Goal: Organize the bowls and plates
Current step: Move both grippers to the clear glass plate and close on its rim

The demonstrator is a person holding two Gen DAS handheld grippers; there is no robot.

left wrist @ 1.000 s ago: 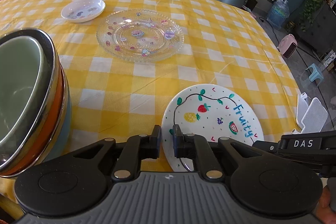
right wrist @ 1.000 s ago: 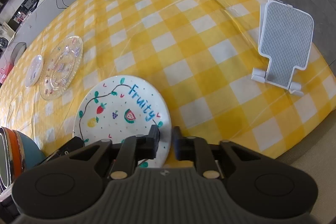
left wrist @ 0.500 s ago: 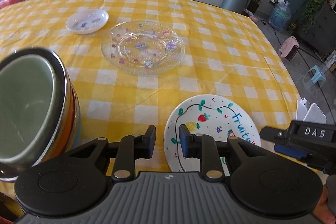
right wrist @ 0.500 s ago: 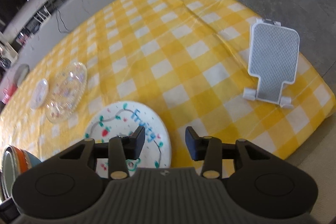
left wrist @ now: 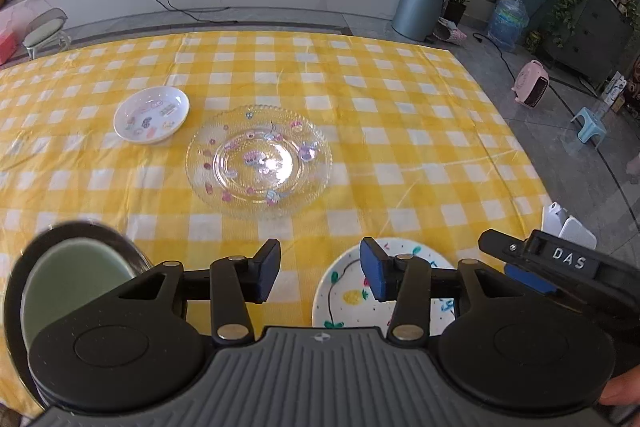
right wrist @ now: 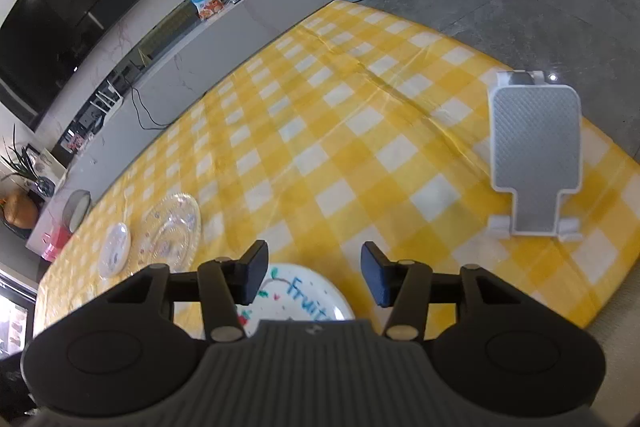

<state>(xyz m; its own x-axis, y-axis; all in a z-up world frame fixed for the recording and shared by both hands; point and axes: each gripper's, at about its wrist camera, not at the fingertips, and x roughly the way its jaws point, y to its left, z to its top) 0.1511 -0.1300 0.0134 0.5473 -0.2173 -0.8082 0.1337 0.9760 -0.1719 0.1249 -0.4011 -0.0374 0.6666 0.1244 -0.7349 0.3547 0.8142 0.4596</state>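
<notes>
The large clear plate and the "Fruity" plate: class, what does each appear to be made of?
Large clear plate: likely pressed glass; see-through, glossy glare, beaded rim. Clear plastic is possible.
"Fruity" plate: opaque glossy white, probably glazed ceramic or melamine, with a drawn fruit design.

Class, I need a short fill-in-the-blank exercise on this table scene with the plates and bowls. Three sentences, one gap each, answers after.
1. The white plate bears the blue word ____.
2. The small white dish lies beside a clear ____ plate.
3. The tablecloth is checked white and ____.

Missing words: Fruity; glass; yellow
</notes>
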